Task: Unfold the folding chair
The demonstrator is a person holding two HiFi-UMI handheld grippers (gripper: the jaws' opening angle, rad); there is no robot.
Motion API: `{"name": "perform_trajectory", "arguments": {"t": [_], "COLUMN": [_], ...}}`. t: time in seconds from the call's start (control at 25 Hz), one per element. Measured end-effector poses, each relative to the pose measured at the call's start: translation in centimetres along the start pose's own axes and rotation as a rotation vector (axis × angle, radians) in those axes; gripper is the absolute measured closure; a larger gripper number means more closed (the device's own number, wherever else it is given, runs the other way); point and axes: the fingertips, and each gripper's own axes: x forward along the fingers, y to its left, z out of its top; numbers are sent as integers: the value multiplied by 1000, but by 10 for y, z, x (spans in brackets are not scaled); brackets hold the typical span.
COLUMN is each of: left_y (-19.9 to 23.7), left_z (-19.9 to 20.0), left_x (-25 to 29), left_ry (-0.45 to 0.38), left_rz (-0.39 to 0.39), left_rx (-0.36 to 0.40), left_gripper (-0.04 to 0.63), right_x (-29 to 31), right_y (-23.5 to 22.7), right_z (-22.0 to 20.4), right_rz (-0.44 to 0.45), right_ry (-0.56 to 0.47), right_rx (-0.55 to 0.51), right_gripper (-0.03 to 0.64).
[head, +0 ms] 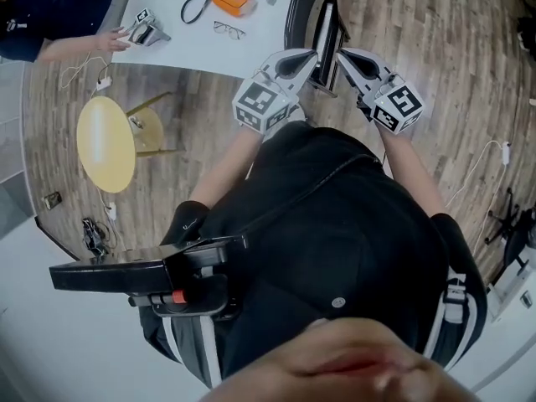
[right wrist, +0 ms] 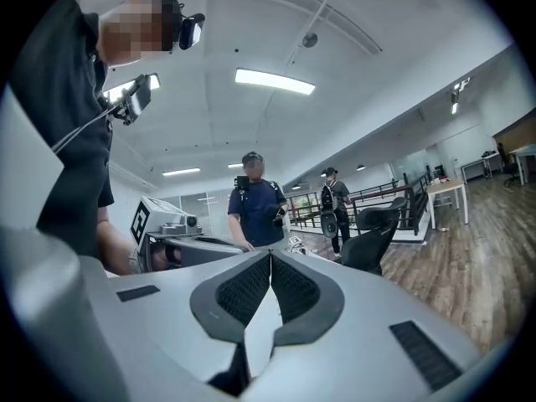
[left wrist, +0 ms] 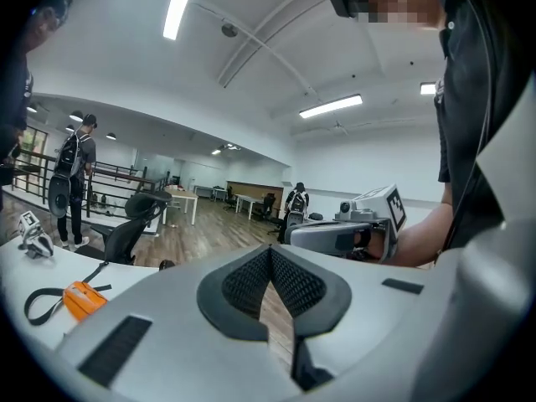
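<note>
Head view: folding chair (head: pixel 327 40), seemingly folded flat, upright on floor at right edge of white tabletop (head: pixel 260 15). Left gripper (head: pixel 300 59) and right gripper (head: pixel 345 59) side by side, tips near chair; contact unclear.
Left gripper view: jaws pressed together, nothing between.
Right gripper view: jaws likewise closed, empty.

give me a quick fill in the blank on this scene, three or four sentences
1. The left gripper and the right gripper both have their jaws ___, with nothing between them.
2. The folding chair beside the white table is not yet ___.
3. The small case on that table is coloured ___.
4. The round stool has a ___ top.

Missing words: shut; unfolded; orange; yellow
</note>
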Motion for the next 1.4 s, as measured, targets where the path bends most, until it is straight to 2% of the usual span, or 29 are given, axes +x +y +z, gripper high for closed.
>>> {"name": "perform_trajectory", "arguments": {"t": [0.32,0.52,0.8,0.88,0.96,1.08,1.32,1.4], "left_y": [83,123,176,191,200,208,220,221], "left_z": [-24,-52,-110,-126,-141,-163,-193,-201], "left_x": [11,28,53,65,78,96,121,125], "left_ry": [85,157,358,443,530,634,788,822], "left_rz": [-1,75,218,247,246,224,215,220], "left_rx": [-42,-85,-190,-227,-280,-373,-468,-479], "left_gripper": [591,591,585,541,470,406,392,393], "right_x": [61,78,90,88,84,77,59,53], "right_y": [-49,-74,-101,-107,-109,-111,-126,-132], "right_z": [-24,-43,-76,-81,-85,-91,-98,-99], "right_rz": [-128,-175,-181,-181,-178,-172,-186,-199], "right_ry": [47,59,121,126,132,139,134,133], "right_rx": [52,87,137,156,169,190,225,232], "right_gripper": [607,607,607,607,607,607,607,607]}}
